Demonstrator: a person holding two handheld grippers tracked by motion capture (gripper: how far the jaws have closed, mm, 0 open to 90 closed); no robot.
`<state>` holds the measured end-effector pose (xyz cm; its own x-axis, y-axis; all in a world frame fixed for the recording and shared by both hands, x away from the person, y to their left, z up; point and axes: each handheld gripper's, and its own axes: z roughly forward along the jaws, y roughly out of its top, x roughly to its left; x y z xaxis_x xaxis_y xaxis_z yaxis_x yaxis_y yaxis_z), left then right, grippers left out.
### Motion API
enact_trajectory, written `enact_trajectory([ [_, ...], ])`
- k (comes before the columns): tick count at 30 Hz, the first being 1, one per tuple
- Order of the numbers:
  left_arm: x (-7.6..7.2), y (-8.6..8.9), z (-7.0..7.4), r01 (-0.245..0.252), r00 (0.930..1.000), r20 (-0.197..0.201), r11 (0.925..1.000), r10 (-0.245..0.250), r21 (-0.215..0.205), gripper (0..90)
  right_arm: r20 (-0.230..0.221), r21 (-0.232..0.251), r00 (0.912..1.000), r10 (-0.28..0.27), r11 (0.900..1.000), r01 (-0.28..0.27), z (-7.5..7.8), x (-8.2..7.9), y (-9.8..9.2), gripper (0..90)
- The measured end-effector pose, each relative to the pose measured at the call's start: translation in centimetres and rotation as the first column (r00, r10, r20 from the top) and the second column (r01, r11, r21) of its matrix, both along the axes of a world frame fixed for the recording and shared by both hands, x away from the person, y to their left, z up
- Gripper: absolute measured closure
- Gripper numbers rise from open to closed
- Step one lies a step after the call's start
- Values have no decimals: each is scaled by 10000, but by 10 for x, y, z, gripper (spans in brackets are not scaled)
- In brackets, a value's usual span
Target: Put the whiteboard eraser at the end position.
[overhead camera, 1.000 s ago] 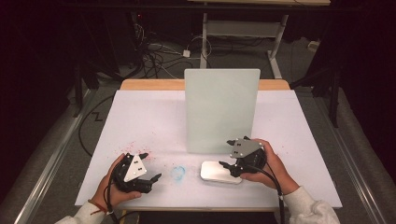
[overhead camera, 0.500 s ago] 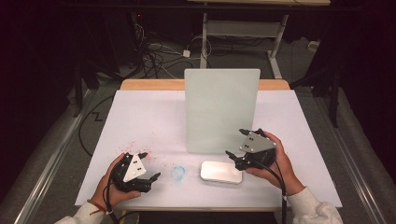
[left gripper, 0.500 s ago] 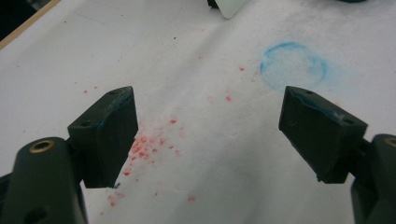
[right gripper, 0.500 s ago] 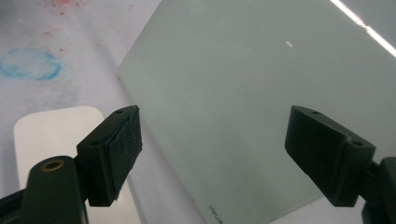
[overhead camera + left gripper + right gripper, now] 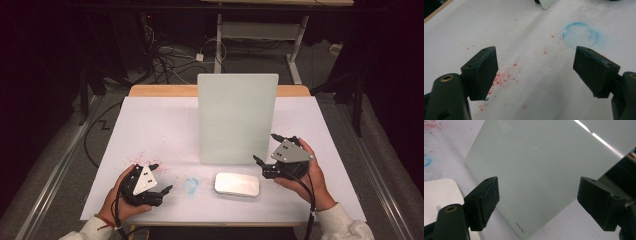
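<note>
Right tool had just opened and let go of the white mouse, jaws empty and facing the upright panel, probably grabbing that next; left tool sat open.

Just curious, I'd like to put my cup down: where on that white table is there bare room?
Bare: the far left of the table, left of the upright pale panel, and the right edge beyond it. Crowded: the near strip, with left hand-held gripper, blue ring mark, white flat device and right hand-held gripper.

A mouse lay near the table's front edge, before an upright panel standing mid-table.
</note>
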<state>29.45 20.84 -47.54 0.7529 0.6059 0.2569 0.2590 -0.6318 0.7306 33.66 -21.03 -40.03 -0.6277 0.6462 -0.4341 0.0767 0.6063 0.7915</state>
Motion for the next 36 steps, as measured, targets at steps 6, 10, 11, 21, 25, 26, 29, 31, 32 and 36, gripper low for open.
enact_trajectory([
  [6,0,1,1,-113,9999,66,9999,114,-108,192,58,23,9994,-335,9994,335,-1,-2,-12,180],
  [10,1,1,0,-140,9999,13,9998,141,-130,192,89,31,9983,-574,9984,573,-4,-3,-21,180],
  [11,1,1,0,-132,9999,21,9998,132,-128,192,108,-28,9982,-589,9983,589,-5,-3,-23,180],
  [21,2,2,0,-300,9995,-3,9994,300,-164,187,22,228,9950,-1001,9947,1000,-14,-8,-46,175],
  [25,3,2,1,-346,9994,-10,9990,345,-274,185,-17,267,9937,-1124,9933,1124,-20,-9,-54,169],
  [26,3,2,1,-358,9994,4,9990,358,-260,183,-40,328,9937,-1122,9931,1123,-21,-10,-56,164],
  [29,3,2,1,-411,9992,1,9986,412,-323,181,-89,558,9919,-1269,9903,1272,-24,-13,-61,162],
  [31,3,2,2,-408,9992,41,9987,409,-304,181,-66,581,9917,-1286,9900,1287,-26,-16,-64,162],
  [32,3,2,2,-410,9991,42,9987,411,-304,181,-56,607,9916,-1290,9898,1291,-28,-17,-65,161],
  [36,4,2,2,-456,9989,60,9983,459,-356,181,-129,804,9901,-1399,9868,1405,-34,-21,-73,161],
])
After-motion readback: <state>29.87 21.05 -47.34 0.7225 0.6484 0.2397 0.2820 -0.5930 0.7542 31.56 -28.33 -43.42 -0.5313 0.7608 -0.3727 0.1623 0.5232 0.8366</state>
